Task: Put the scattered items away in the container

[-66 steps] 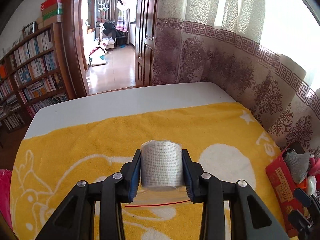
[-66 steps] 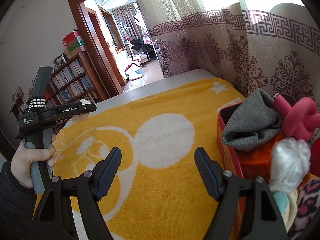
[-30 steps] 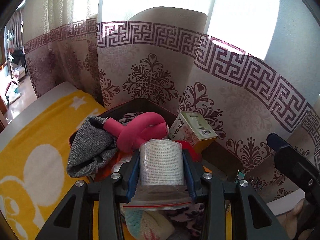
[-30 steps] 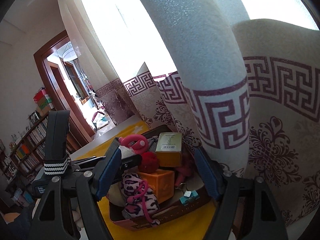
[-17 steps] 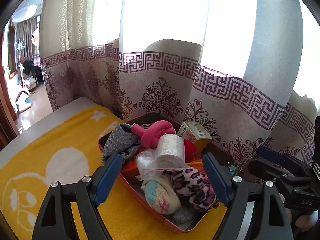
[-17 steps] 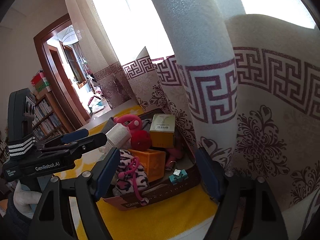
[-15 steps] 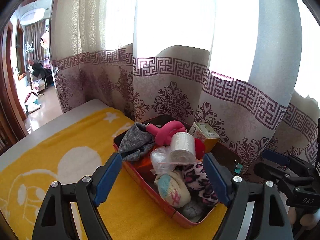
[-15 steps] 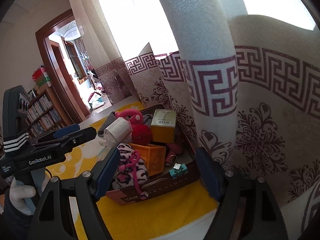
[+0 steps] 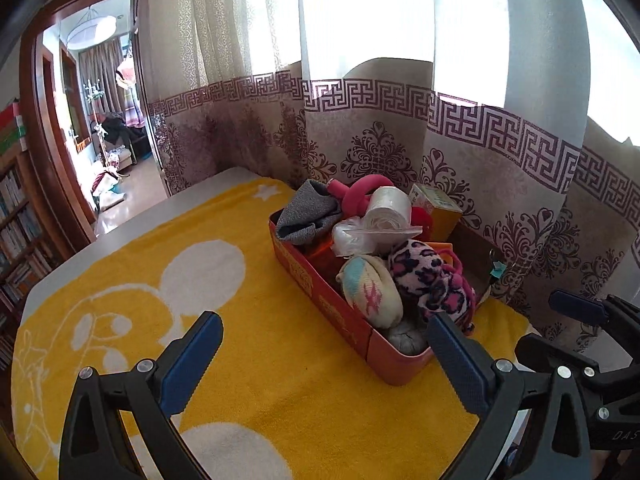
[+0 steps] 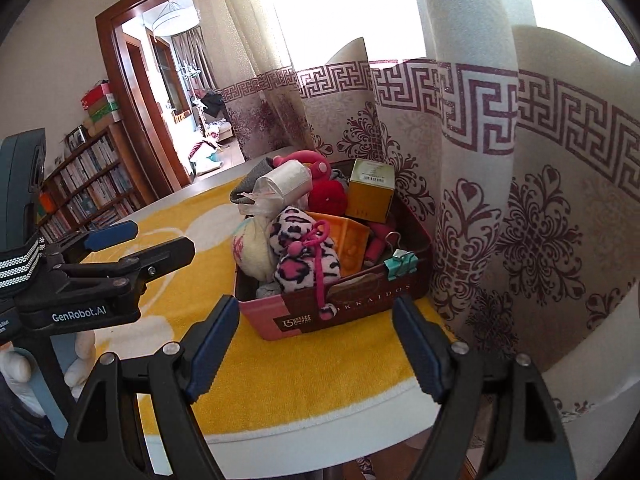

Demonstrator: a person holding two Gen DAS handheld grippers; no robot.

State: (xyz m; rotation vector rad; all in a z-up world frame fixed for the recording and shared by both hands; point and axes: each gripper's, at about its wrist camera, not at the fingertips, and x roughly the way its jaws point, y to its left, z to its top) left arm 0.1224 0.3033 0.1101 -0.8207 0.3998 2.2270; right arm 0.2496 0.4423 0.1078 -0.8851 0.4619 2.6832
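Observation:
The red box (image 9: 320,292) stands on the yellow towel (image 9: 240,360), heaped with items. A bagged white gauze roll (image 9: 388,210) lies on top, beside a grey cloth (image 9: 308,212), a pink knotted toy (image 9: 360,192) and a yellow carton (image 9: 438,210). The box (image 10: 304,320) and the roll (image 10: 286,178) also show in the right wrist view. My left gripper (image 9: 326,360) is open and empty, back from the box. My right gripper (image 10: 314,344) is open and empty in front of the box's short end.
Patterned curtains (image 9: 400,140) hang close behind the box. The table edge (image 10: 360,420) runs under my right gripper. The left gripper body (image 10: 100,264) sits left of the box in the right wrist view. A bookshelf (image 10: 88,192) and a doorway (image 9: 100,140) lie beyond.
My left gripper carried the gauze roll over to the box, opened and left it on the heap, then drew back. Both grippers have pulled away from the box.

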